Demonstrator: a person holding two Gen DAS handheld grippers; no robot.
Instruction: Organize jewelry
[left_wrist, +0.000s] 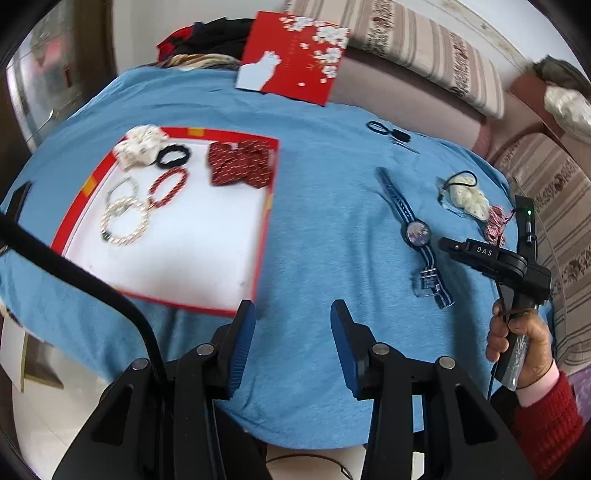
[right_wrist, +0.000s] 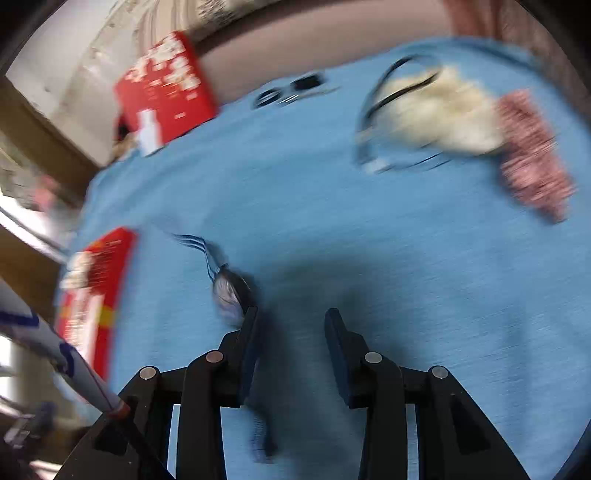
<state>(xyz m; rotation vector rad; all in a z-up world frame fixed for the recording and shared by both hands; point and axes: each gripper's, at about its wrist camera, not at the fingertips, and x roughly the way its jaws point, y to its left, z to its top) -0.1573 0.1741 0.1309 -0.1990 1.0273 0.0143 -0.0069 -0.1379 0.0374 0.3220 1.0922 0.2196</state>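
Left wrist: red tray (left_wrist: 74, 218) holds bracelets (left_wrist: 123, 221); left gripper (left_wrist: 293, 314) released, empty.

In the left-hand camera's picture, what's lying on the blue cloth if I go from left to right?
Red tray → pearl bracelet → red bracelet → red bow → watch → white pendant → right gripper.

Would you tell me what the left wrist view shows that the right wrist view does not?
Only the left wrist view shows the bead bracelets in the red box, the left gripper, open, and the hand. Only the right wrist view shows the right gripper from behind, open. Both share the watch, the pale pendant and the red card.
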